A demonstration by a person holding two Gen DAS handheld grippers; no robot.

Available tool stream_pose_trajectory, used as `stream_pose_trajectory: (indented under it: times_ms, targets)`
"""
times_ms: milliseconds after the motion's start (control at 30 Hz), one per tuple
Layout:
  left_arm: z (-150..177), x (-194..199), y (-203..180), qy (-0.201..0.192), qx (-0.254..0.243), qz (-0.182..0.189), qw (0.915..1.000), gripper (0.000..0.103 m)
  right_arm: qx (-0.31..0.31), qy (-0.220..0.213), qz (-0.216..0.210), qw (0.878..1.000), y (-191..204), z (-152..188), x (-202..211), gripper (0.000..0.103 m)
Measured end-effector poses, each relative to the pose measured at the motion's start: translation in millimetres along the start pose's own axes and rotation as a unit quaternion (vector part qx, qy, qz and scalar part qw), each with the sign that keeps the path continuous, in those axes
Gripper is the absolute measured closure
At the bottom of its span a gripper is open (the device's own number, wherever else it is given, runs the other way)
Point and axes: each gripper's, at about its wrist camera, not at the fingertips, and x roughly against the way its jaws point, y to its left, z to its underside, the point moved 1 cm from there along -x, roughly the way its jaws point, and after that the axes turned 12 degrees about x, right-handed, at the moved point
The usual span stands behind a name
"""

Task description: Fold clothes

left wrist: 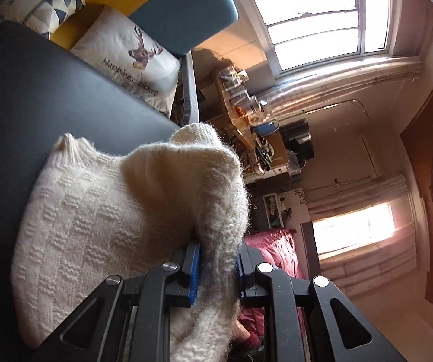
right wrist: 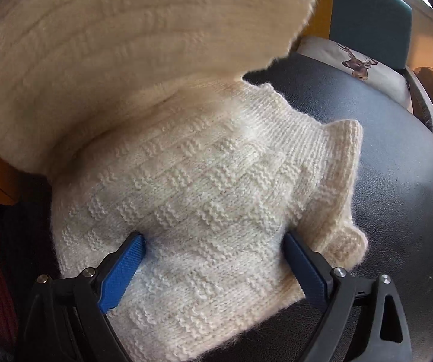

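A cream knitted sweater (left wrist: 89, 229) with a basket-weave pattern lies on a dark leather surface (left wrist: 50, 96). My left gripper (left wrist: 218, 267) is shut on a thick fold of the sweater, lifted up off the surface. In the right wrist view the sweater (right wrist: 204, 199) spreads under my right gripper (right wrist: 213, 244), which stands open with its blue pads (right wrist: 125, 265) wide apart over the knit. A raised flap of the sweater (right wrist: 119, 54) arches over the upper left of that view. The collar ribbing (right wrist: 300, 120) faces the far side.
A white cushion with a deer print (left wrist: 132, 57) and a triangle-patterned cushion (left wrist: 53, 9) lie beyond the leather surface (right wrist: 397, 181), before a teal and yellow backrest (left wrist: 186, 12). A cluttered wooden shelf (left wrist: 240, 114) and a red quilt (left wrist: 276, 250) are further off.
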Motion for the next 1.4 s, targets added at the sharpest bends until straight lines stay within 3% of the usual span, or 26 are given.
stream_pose_trajectory:
  times_ms: [233, 400, 533, 667, 700, 767, 867, 967, 1067, 1133, 1267, 1400]
  targets:
    - [22.2, -70.2, 30.4, 0.027, 0.014, -0.078, 0.9965, 0.084, -0.026, -0.068, -0.001, 0.997, 0.5, 12.8, 7.5, 0.003]
    - [33.3, -97.3, 42.0, 0.060, 0.030, -0.095, 0.9933, 0.080, -0.021, -0.083, 0.017, 0.996, 8.3, 29.2, 26.7, 0.003]
    - [37.6, -91.5, 25.0, 0.084, 0.037, -0.058, 0.9941, 0.067, -0.032, -0.086, 0.026, 0.995, 10.6, 49.8, 44.3, 0.003]
    - [35.6, -52.9, -4.8, 0.084, 0.015, 0.006, 0.9963, 0.057, -0.065, -0.080, 0.028, 0.994, 11.3, 79.1, 56.4, 0.003]
    - [33.6, -41.5, -10.9, 0.080, 0.005, 0.020, 0.9966, 0.054, -0.076, -0.079, 0.029, 0.994, 11.4, 87.7, 59.6, 0.003]
    - [19.6, -16.1, -6.6, 0.039, -0.026, 0.006, 0.9989, 0.050, -0.102, -0.077, 0.029, 0.991, 15.4, 101.3, 66.0, 0.003]
    - [2.4, 16.4, 25.1, -0.028, -0.056, -0.072, 0.9954, 0.049, -0.151, -0.066, 0.033, 0.986, 29.8, 112.5, 78.0, 0.003]
    - [-0.4, 48.2, 71.6, -0.062, -0.057, -0.122, 0.9890, 0.049, -0.200, -0.099, 0.028, 0.974, 32.9, 127.7, 107.6, 0.003]
    - [7.4, 80.3, 113.0, -0.077, -0.066, -0.144, 0.9845, 0.049, -0.212, -0.163, -0.009, 0.964, 43.7, 115.7, 141.5, 0.003]
    - [16.3, 85.4, 126.8, -0.076, -0.084, -0.158, 0.9809, 0.049, -0.170, -0.182, -0.034, 0.968, 55.8, 84.6, 147.9, 0.003]
    - [35.7, 80.7, 132.2, -0.042, -0.136, -0.160, 0.9769, 0.049, -0.081, -0.151, -0.076, 0.982, 77.5, 7.2, 120.1, 0.003]
    - [44.7, 64.5, 107.9, -0.005, -0.189, -0.110, 0.9757, 0.049, -0.058, -0.040, -0.123, 0.990, 74.0, -25.4, 57.4, 0.003]
